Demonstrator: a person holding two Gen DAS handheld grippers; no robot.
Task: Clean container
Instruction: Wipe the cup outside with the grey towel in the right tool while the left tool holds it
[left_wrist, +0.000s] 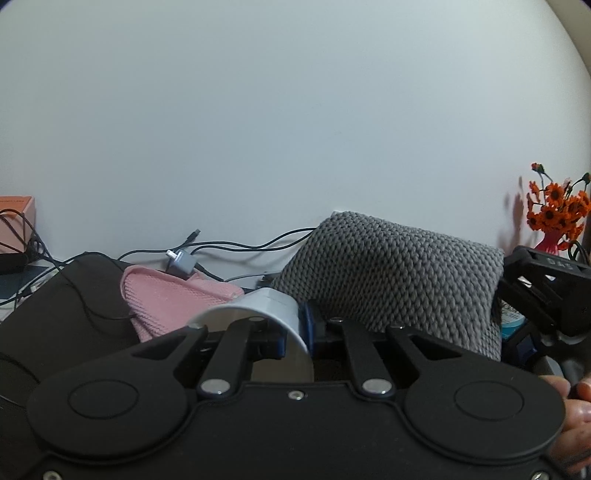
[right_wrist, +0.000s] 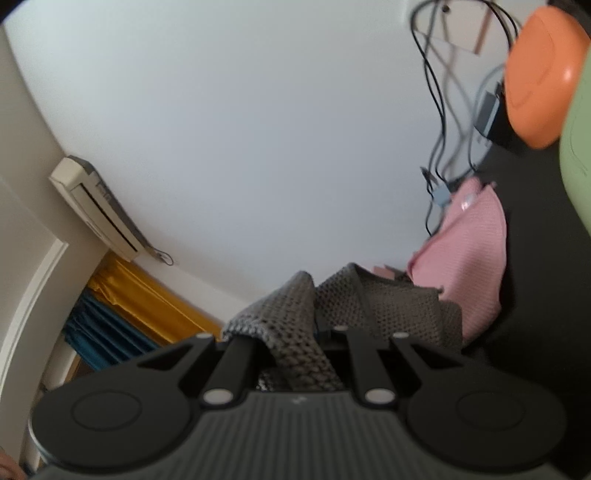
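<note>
My left gripper (left_wrist: 295, 332) is shut on the rim of a white container (left_wrist: 269, 306), held tilted with its opening toward the camera. A grey knitted cloth (left_wrist: 391, 273) hangs just behind and to the right of the container. My right gripper (right_wrist: 295, 347) is shut on this grey cloth (right_wrist: 388, 306), which drapes over its fingers; in the left wrist view the right gripper's body (left_wrist: 546, 284) shows at the right edge. The right wrist view is tilted sideways.
A pink cloth (left_wrist: 166, 299) lies on a black mat (left_wrist: 74, 295) by the wall, with cables and a grey plug (left_wrist: 179, 264) behind it. Orange flowers (left_wrist: 557, 210) stand at right. An orange object (right_wrist: 543, 74) and a green one (right_wrist: 580, 147) sit at the right wrist view's right edge.
</note>
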